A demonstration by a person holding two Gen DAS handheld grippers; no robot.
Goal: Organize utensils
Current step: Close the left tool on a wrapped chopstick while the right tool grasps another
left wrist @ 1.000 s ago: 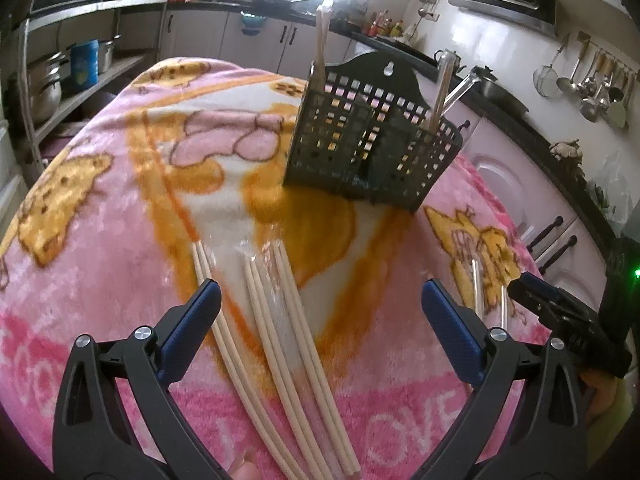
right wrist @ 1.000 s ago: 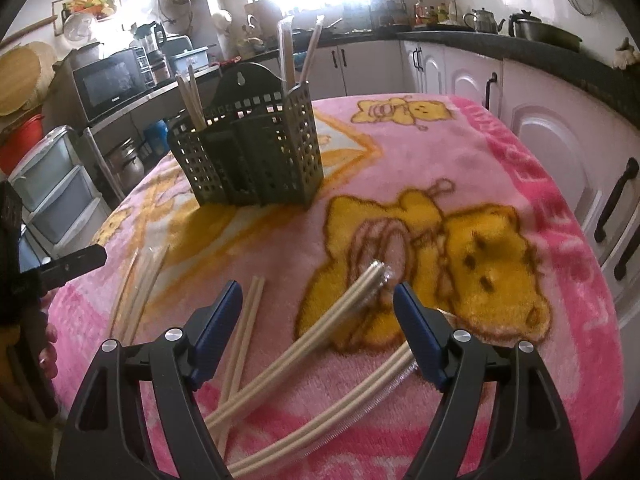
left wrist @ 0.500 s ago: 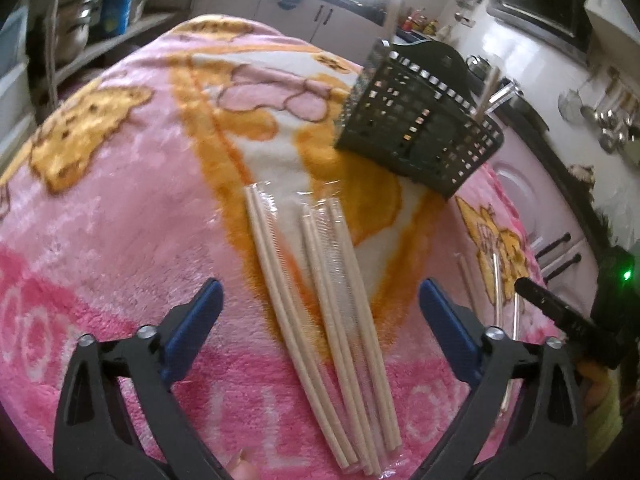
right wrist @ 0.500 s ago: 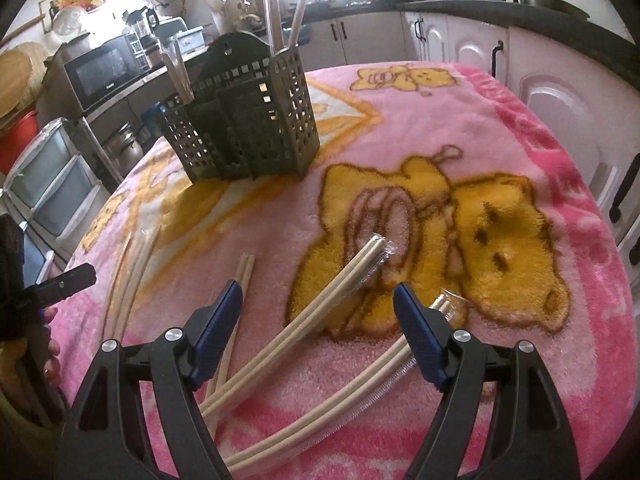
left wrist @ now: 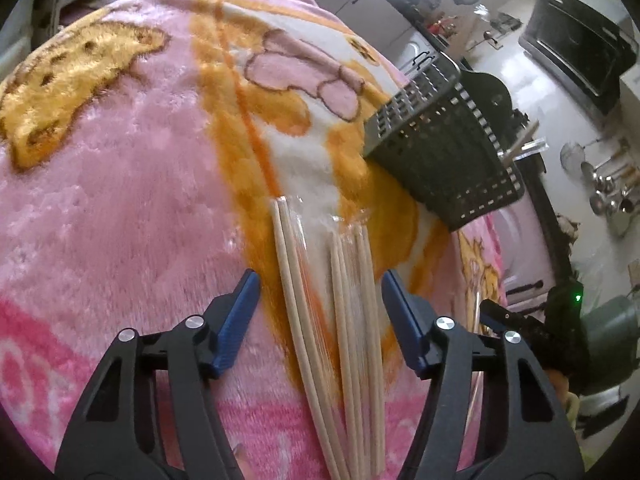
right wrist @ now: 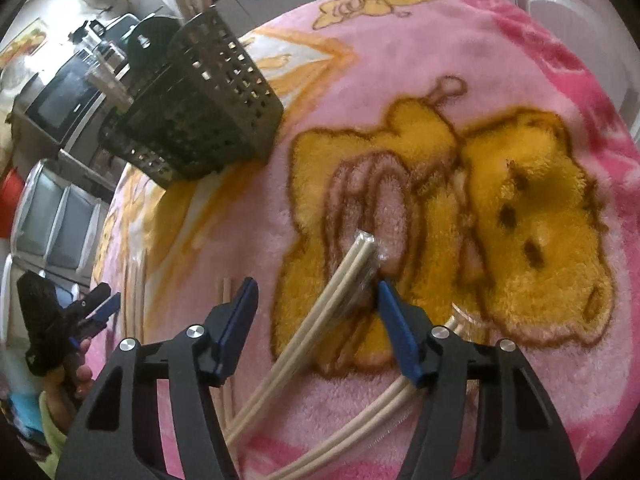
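Note:
In the left wrist view, my left gripper (left wrist: 320, 292) is open and low over several wrapped chopstick pairs (left wrist: 344, 320) lying side by side on the pink blanket (left wrist: 120, 200); they lie between its jaws. The dark perforated utensil caddy (left wrist: 448, 152) stands beyond, with chopsticks in it. In the right wrist view, my right gripper (right wrist: 316, 300) is open and straddles a wrapped chopstick pair (right wrist: 320, 312) lying diagonally on the yellow bear print. Another pair (right wrist: 360, 432) lies under its right finger. The caddy (right wrist: 200, 108) stands at the upper left.
The blanket (right wrist: 520, 100) covers a round table. More chopsticks (right wrist: 226, 300) lie left of the right gripper. Kitchen cabinets, a microwave and hanging ladles ring the table. The left gripper (right wrist: 94, 312) shows at the right view's left edge.
Both grippers have dropped lower and moved forward over their chopstick pairs. Both sets of jaws have narrowed but still stand open.

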